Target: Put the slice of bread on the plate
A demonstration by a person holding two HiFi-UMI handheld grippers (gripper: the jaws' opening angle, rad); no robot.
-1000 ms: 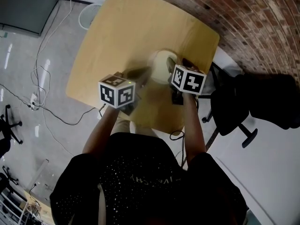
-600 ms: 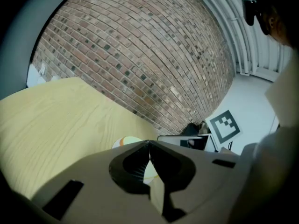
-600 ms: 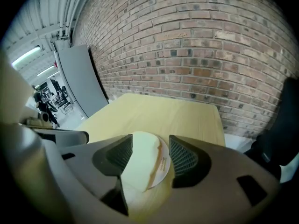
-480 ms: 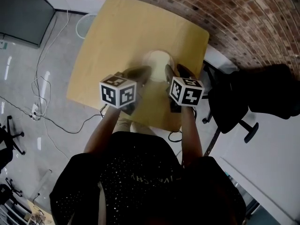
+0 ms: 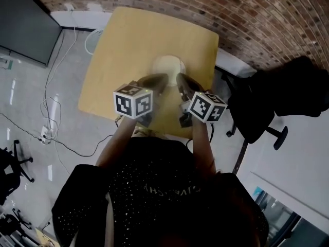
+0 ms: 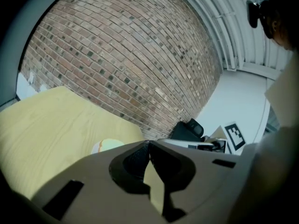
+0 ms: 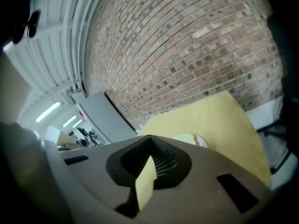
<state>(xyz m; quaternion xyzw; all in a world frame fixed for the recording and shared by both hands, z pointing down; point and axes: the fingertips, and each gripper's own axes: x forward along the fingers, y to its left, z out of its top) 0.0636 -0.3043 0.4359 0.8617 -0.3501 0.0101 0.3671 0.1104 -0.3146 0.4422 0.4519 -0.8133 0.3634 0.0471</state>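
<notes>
A pale round plate [image 5: 168,64] sits mid-table on the yellow wooden table [image 5: 128,45]. In the right gripper view a cream slice of bread [image 7: 190,138] with a brown crust edge lies on it, half hidden behind the jaws. It shows again, small, in the left gripper view [image 6: 108,146]. My left gripper [image 5: 164,77] hovers just short of the plate's near left side, jaws shut and empty. My right gripper [image 5: 179,76] hangs at the plate's near right side, tips together with nothing between them. Both are off the table.
A brick wall [image 5: 236,14] runs behind the table. A black office chair [image 5: 267,107] stands close to the table's right edge. A dark screen [image 5: 23,30] and loose cables [image 5: 51,117] are on the floor side at the left.
Both grippers have lifted and drawn back a little from the plate. The right gripper's jaws, spread before, have come together empty.
</notes>
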